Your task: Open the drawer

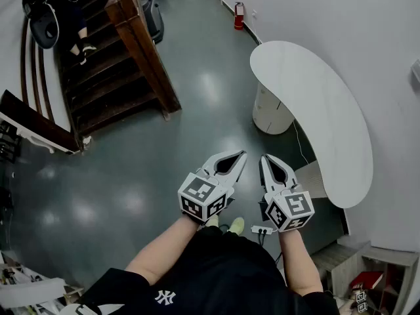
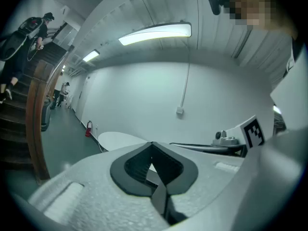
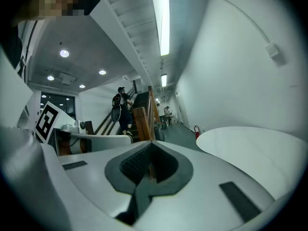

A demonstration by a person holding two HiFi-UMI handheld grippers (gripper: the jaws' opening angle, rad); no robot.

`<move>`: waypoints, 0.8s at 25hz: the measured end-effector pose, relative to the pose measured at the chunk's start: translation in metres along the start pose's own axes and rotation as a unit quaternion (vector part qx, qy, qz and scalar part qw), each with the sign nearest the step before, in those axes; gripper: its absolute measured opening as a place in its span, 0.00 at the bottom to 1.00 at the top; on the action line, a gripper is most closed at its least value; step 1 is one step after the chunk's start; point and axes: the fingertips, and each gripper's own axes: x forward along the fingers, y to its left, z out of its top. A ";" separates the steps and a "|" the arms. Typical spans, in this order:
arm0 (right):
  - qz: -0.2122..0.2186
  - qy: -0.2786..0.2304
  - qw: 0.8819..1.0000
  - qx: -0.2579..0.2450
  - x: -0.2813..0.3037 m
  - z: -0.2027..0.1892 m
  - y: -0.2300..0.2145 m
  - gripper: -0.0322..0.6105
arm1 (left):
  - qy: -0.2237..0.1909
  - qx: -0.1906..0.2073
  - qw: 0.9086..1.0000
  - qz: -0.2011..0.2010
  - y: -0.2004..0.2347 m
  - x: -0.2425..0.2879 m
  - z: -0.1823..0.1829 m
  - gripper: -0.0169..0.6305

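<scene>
Drawer untouched, probably that pale unit under the white desk
Hovering near it, left gripper and right gripper both have jaws closed on nothing.

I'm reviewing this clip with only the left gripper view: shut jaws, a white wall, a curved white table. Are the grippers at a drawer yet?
Observer: No. The head view shows the left gripper and right gripper side by side above the grey floor, touching nothing.
Operator: Is the right gripper holding anything?
Observer: No. Its own view shows its jaws together with nothing between them.
Operator: Any furniture that might have a drawer?
Observer: A white pedestal stands under the table. I cannot tell whether it has a drawer.
</scene>
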 end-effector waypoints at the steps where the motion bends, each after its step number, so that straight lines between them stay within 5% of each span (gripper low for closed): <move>1: 0.001 0.000 1.000 0.000 0.000 0.000 0.000 0.07 | 0.001 0.000 1.000 0.000 0.000 0.000 0.000 0.04; 9: 0.012 0.000 1.000 0.003 -0.004 -0.001 -0.001 0.07 | 0.004 0.003 1.000 0.001 -0.008 0.006 -0.001 0.04; 20: 0.046 -0.015 0.995 0.085 -0.010 0.000 -0.037 0.07 | -0.003 -0.013 0.999 0.044 0.007 0.023 0.000 0.04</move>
